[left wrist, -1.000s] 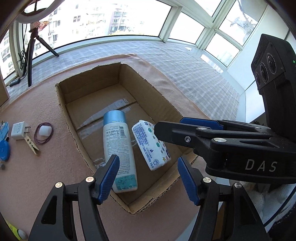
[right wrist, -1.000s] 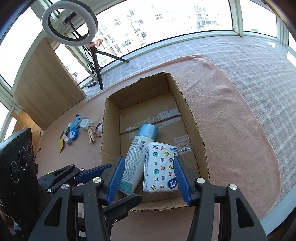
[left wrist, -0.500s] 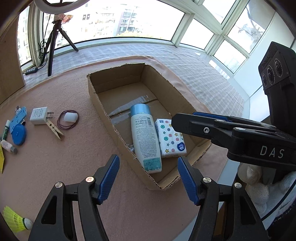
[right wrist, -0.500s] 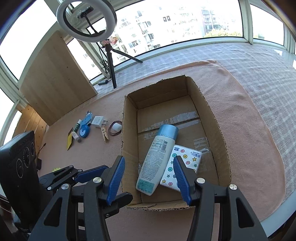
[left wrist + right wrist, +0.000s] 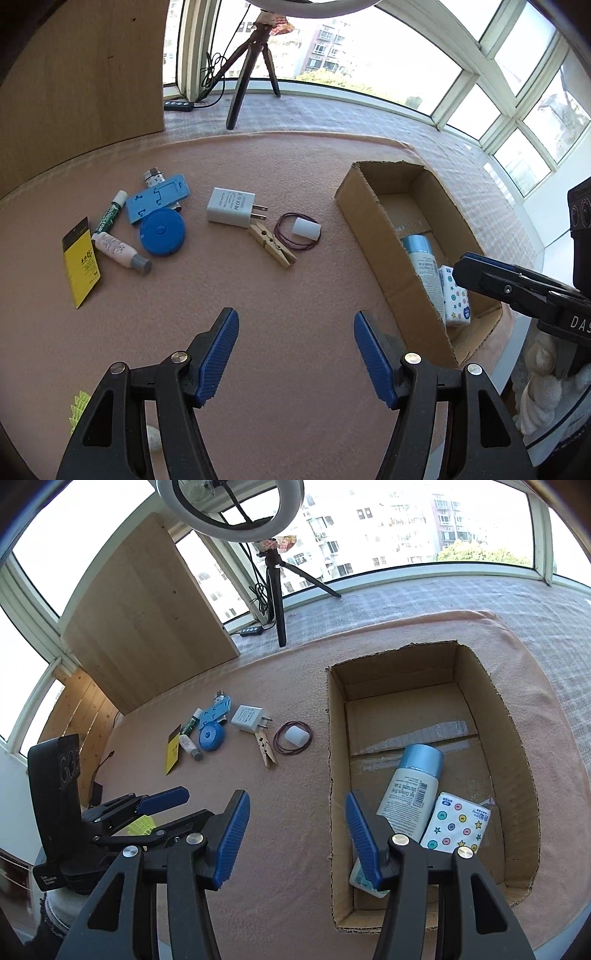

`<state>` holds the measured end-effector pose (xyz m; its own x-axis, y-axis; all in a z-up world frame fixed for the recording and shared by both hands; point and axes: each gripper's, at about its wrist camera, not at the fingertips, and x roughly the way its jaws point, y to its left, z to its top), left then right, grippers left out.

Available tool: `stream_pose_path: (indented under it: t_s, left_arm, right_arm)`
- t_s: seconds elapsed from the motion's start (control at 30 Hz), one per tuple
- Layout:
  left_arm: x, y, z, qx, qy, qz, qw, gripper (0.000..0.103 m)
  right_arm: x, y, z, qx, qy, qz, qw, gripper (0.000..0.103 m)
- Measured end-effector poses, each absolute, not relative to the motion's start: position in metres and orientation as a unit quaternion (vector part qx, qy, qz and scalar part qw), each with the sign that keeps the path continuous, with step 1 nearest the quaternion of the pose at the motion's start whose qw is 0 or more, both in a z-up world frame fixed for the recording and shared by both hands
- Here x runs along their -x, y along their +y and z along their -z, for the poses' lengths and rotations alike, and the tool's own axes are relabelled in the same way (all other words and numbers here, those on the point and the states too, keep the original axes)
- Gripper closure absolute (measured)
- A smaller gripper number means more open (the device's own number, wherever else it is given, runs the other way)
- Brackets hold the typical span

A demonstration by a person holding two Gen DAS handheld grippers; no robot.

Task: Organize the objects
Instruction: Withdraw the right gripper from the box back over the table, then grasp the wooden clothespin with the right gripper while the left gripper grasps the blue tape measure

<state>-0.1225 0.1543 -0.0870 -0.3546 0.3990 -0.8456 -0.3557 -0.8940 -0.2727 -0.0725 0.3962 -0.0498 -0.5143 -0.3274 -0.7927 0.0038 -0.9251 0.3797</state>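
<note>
An open cardboard box (image 5: 517, 746) (image 5: 373, 229) lies on the pink cloth. Inside lie a white bottle with a blue cap (image 5: 412, 786) (image 5: 424, 266) and a dotted tissue pack (image 5: 456, 827) (image 5: 456, 299). Left of the box lie a white charger (image 5: 231, 206) (image 5: 248, 719), a wooden clothespin (image 5: 271, 245), a purple rubber band around a white cap (image 5: 304, 229), a blue tape measure (image 5: 162, 233), a blue stand (image 5: 159, 197), a small pink bottle (image 5: 120, 253), a green tube (image 5: 109, 216) and a yellow card (image 5: 80, 260). My left gripper (image 5: 295, 354) is open and empty above bare cloth. My right gripper (image 5: 297, 834) is open and empty at the box's near left wall.
A ring light tripod (image 5: 277, 602) and a power strip (image 5: 179, 106) stand at the back by the windows. A wooden board (image 5: 147, 616) leans at the back left. A yellow shuttlecock (image 5: 79, 406) lies near the front left edge. The table edge drops off right of the box.
Both grippers have swung left away from the box. The left wrist view now faces the loose items on the cloth. The bottle and tissue pack stay in the box.
</note>
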Motion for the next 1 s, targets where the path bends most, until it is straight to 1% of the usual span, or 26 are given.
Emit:
stream_pose_path:
  t_s: [0.17, 0.3, 0.47, 0.53, 0.83, 1.0]
  left_arm:
    - [0.151, 0.114, 0.094, 0.528, -0.041, -0.827, 0.189, 0.035]
    - [0.174, 0.088, 0.102, 0.534, -0.054, -0.829, 0.159, 0.038]
    - [0.203, 0.062, 0.111, 0.541, -0.072, -0.828, 0.13, 0.043]
    - [0.214, 0.056, 0.116, 0.546, -0.077, -0.825, 0.121, 0.044]
    - [0.252, 0.07, 0.131, 0.559, -0.052, -0.82, 0.113, 0.044]
    - [0.271, 0.085, 0.14, 0.565, -0.035, -0.817, 0.111, 0.044]
  right_arm:
    - [0.099, 0.368, 0.06, -0.5, -0.159, 0.843, 0.118, 0.059]
    - [0.121, 0.349, 0.068, -0.511, -0.146, 0.837, 0.129, 0.061]
    - [0.156, 0.338, 0.076, -0.524, -0.135, 0.832, 0.121, 0.063]
    - [0.171, 0.336, 0.082, -0.532, -0.13, 0.829, 0.116, 0.067]
    - [0.211, 0.322, 0.121, -0.571, -0.119, 0.804, 0.113, 0.067]
    - [0.224, 0.32, 0.131, -0.578, -0.116, 0.802, 0.098, 0.067]
